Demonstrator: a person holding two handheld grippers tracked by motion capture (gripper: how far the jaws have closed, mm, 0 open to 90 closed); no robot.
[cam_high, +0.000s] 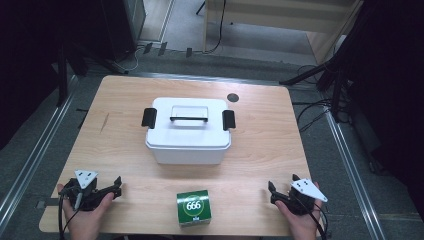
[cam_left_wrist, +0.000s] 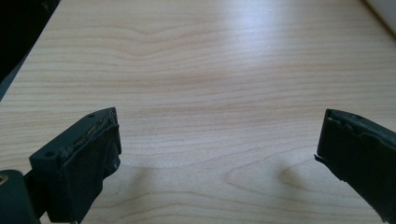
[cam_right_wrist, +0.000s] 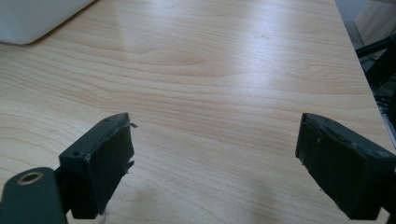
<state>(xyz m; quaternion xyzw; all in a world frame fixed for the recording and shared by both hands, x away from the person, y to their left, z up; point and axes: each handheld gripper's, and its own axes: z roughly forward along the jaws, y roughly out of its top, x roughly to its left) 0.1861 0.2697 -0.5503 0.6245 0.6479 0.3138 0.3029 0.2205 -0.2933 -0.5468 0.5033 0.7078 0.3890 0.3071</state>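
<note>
A white lidded storage box with black side latches and a black-edged handle stands in the middle of the wooden table. In front of it, near the table's front edge, lies a small green box marked 666. My left gripper rests at the front left corner, open, with only bare wood between its jaws. My right gripper rests at the front right, also open and holding nothing. A corner of the white box shows at the top left of the right gripper view.
A small dark round spot marks the table behind the white box. Metal rails and black stands with cables line the floor on both sides. The table's right edge lies close to my right gripper.
</note>
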